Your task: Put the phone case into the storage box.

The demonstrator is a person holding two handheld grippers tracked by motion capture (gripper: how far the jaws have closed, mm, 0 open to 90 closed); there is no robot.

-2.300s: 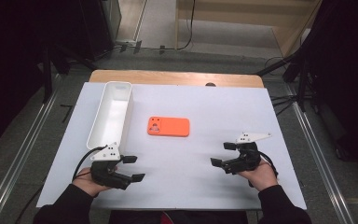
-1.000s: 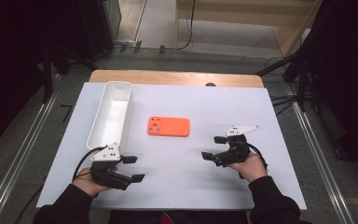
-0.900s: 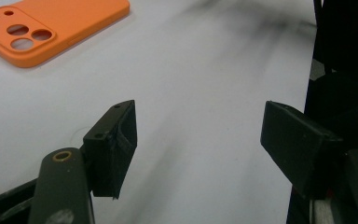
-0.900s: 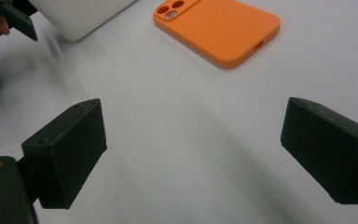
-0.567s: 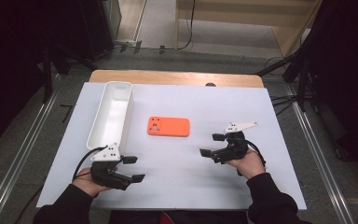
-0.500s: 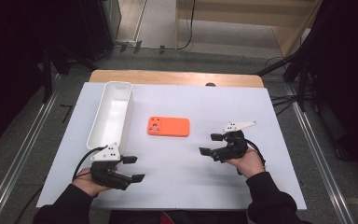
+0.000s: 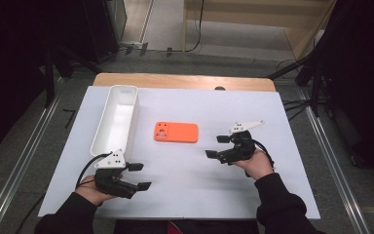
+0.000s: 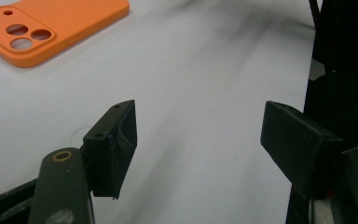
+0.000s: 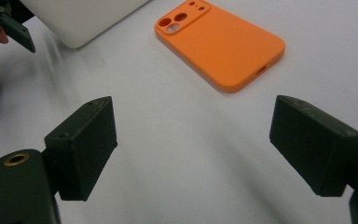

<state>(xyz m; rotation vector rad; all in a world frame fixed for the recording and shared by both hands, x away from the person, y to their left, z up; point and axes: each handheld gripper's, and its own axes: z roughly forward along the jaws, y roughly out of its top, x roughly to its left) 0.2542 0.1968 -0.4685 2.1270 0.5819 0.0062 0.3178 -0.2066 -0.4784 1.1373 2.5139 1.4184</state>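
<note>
Orange phone case (image 7: 176,132) lies flat, camera holes up, mid-frame on the white bench (image 7: 199,195), beside the long white tray (image 7: 116,119). Right hand-held gripper (image 7: 215,146), jaws apart and just narrowed, empty, faces it; left hand-held gripper (image 7: 139,176) waits spread, lower left.

Orange phone case (image 7: 176,132), lying flat, camera cutouts up, mid-table
</note>
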